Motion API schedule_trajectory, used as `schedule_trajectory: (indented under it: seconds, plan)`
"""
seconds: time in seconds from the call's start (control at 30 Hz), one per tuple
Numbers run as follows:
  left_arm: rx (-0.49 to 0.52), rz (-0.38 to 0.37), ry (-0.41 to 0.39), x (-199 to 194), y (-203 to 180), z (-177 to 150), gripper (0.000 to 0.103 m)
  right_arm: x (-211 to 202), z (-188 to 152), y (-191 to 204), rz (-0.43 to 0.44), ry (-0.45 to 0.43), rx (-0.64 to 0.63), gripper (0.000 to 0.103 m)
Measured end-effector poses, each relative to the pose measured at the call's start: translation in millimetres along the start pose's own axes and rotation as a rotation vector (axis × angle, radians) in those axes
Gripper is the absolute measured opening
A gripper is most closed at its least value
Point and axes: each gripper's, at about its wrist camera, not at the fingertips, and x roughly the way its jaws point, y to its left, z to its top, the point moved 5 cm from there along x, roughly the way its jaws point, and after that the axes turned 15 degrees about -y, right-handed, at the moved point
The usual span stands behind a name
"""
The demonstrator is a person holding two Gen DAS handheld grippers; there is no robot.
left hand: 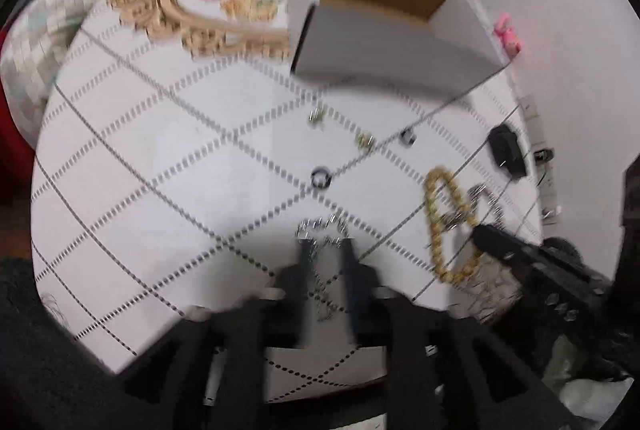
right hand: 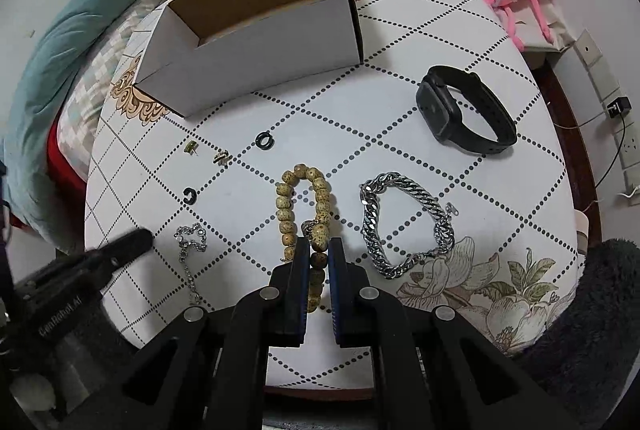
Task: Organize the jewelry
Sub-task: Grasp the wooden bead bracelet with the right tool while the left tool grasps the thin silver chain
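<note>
We see our right gripper [right hand: 319, 250] jaws clamped on the bead bracelet [right hand: 308, 206], our left gripper [left hand: 326, 250] jaws apart over the thin chain [left hand: 320, 230], 1 open box [right hand: 256, 42] on the table [right hand: 460, 30].

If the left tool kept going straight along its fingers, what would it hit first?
Most likely the thin silver chain lying between and just beyond the left tool, then the tablecloth; blur leaves depth unclear.

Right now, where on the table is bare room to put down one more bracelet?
Free: the cloth between the white box and the black watch, and the patch above the steel chain bracelet. Crowded: around the bead bracelet, rings and thin chain.
</note>
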Motion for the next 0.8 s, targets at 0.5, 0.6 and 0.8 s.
schedule_trajectory:
  seconds: [0.5,0.6,0.8]
  plan:
    - [0.241,0.105,-0.088,16.2,-34.9,-6.6,0.009,10.4,-6.6,-7.9,-0.026,0.021,0.002,0.010]
    - [0.187,0.088,-0.086,13.0,-22.9,3.7,0.009,7.5,-4.4,-5.9,-0.020,0.014,-0.010,0.009]
    - [0.113,0.058,-0.137,-20.0,-1.1,21.9,0.007,-7.9,8.6,2.2,0.026,-0.020,-0.011,0.009]
